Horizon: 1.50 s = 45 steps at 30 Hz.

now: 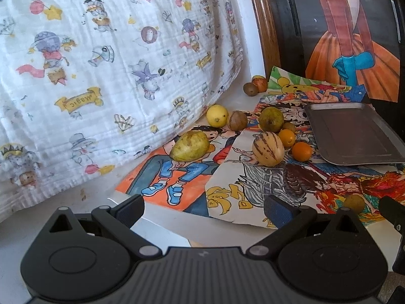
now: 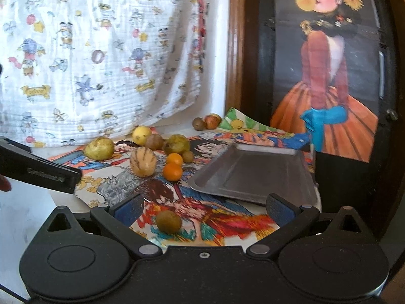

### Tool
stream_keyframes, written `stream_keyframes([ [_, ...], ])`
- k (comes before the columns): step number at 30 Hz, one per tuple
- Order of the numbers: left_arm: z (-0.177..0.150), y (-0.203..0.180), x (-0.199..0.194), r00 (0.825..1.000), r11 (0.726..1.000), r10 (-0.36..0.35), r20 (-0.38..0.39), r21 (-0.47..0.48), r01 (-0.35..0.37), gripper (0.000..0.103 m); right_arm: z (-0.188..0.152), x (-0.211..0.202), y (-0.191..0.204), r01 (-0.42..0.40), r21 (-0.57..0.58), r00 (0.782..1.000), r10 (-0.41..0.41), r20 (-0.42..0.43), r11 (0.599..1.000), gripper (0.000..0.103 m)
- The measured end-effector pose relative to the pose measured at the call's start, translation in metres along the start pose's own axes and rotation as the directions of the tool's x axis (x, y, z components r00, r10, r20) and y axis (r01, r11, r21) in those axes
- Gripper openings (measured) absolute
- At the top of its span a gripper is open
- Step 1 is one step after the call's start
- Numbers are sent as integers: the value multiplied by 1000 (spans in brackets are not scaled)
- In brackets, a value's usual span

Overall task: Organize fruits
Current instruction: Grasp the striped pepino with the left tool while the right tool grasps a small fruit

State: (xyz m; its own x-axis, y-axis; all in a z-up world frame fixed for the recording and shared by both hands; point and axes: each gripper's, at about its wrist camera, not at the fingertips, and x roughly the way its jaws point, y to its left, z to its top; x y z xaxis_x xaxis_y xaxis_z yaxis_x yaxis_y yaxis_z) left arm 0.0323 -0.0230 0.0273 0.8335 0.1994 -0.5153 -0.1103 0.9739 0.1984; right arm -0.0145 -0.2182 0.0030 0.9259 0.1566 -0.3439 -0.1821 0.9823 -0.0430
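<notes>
The left gripper [image 1: 203, 209] hovered low over the cartoon drawings [image 1: 265, 185], its fingers spread wide and holding nothing. The right gripper [image 2: 203, 209] sat equally low, fingers spread, with a small brown fruit [image 2: 168, 221] lying between them, untouched. The other fruits [image 2: 143, 162] lay clustered left of the metal tray [image 2: 253, 174].
</notes>
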Motion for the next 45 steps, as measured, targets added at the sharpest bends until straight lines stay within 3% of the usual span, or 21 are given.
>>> stream_keyframes([
  [9,11,6,31,991,991,-135,10,-7,135,103,4,23,4,-91,15,995,92,-49,996,99],
  [14,23,6,51,967,968,-249,48,-19,250,103,4,30,2,-98,37,992,101,-78,995,93],
  [19,33,-6,71,950,951,-308,51,-26,309,102,2,37,6,-108,53,987,114,-113,993,83],
  [33,48,-28,107,930,928,-366,31,-58,368,98,0,55,4,-140,79,972,153,-179,987,45],
  [45,50,-33,124,927,921,-375,20,-109,375,84,-3,59,5,-171,95,963,187,-193,981,37],
])
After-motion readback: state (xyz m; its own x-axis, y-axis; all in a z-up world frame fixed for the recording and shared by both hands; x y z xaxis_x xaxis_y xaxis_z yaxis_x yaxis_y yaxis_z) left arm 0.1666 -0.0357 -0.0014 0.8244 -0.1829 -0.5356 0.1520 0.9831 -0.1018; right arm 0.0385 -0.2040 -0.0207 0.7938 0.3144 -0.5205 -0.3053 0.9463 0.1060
